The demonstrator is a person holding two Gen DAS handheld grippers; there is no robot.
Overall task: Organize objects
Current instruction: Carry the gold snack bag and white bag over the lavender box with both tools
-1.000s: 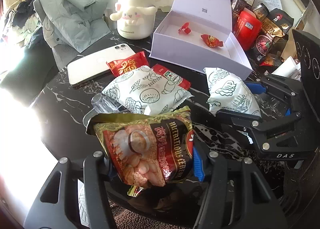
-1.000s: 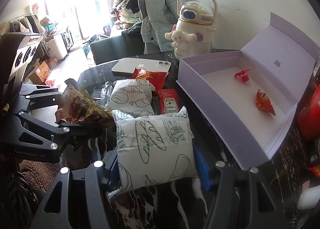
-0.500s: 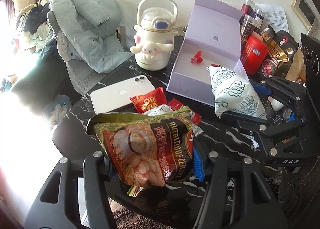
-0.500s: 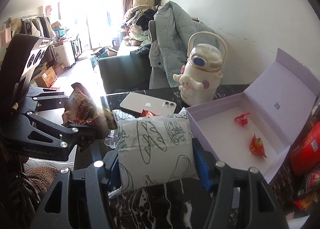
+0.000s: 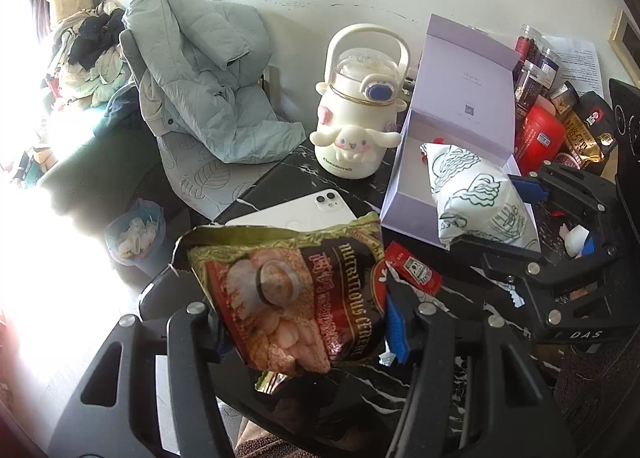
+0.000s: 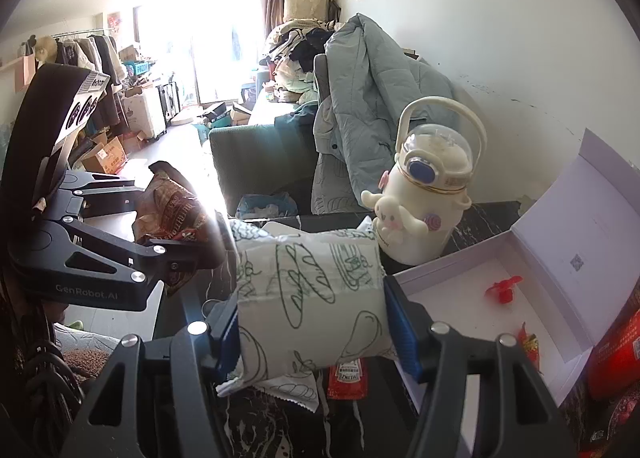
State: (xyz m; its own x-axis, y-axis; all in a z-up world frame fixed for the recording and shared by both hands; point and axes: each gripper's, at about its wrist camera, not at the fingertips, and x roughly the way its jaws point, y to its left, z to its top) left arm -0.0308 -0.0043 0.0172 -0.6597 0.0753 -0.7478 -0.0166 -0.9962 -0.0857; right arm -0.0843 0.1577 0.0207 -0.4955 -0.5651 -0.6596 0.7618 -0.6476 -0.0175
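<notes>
My left gripper (image 5: pixel 304 322) is shut on a brown and red cereal packet (image 5: pixel 296 294) and holds it above the black marble table (image 5: pixel 400 382). My right gripper (image 6: pixel 312 322) is shut on a white bread packet with green drawings (image 6: pixel 312 302), lifted beside the open lilac box (image 6: pixel 472 318). The box holds two small red sweets (image 6: pixel 504 290). In the left wrist view the right gripper (image 5: pixel 520 226) with the bread packet (image 5: pixel 476 194) hangs in front of the box (image 5: pixel 464 98). The left gripper also shows in the right wrist view (image 6: pixel 160 226).
A white Cinnamoroll jug (image 5: pixel 356 114) stands behind a white phone (image 5: pixel 304 210). Red ketchup sachets (image 5: pixel 412 266) lie on the table. Jars and red packets (image 5: pixel 548 114) crowd the right side. A chair with a grey jacket (image 5: pixel 200 74) stands beyond the table's far edge.
Both grippers have risen with their packets, tilting the views up. The second bread packet and red snack packet on the table have dropped out of sight behind the cereal packet.
</notes>
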